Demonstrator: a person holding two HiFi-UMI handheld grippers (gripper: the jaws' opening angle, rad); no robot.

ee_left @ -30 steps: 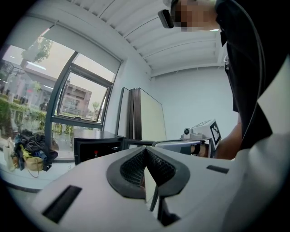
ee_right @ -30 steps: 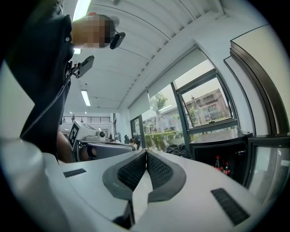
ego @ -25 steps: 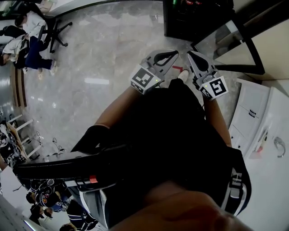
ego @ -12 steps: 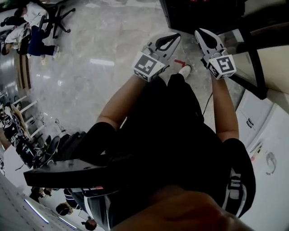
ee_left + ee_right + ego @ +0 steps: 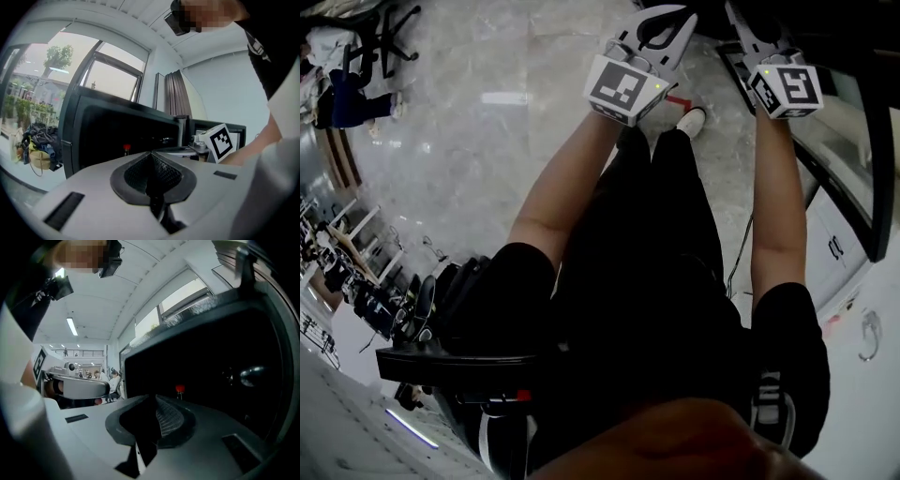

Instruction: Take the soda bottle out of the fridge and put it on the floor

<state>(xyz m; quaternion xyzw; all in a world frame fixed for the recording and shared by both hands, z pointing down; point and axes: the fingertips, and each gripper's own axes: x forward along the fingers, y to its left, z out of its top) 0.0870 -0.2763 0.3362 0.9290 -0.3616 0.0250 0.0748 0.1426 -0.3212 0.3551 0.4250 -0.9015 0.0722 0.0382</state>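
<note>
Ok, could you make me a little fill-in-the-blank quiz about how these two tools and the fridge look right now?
1. The left tool and the right tool both have their jaws ____, with nothing between them.
2. The small object seen inside the dark fridge is coloured ____.
3. The person's shoe on the floor is ____.
Missing words: shut; red; white.

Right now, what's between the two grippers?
Head view: floor, with a red mark and a shoe toe, between left gripper and right gripper.
</note>
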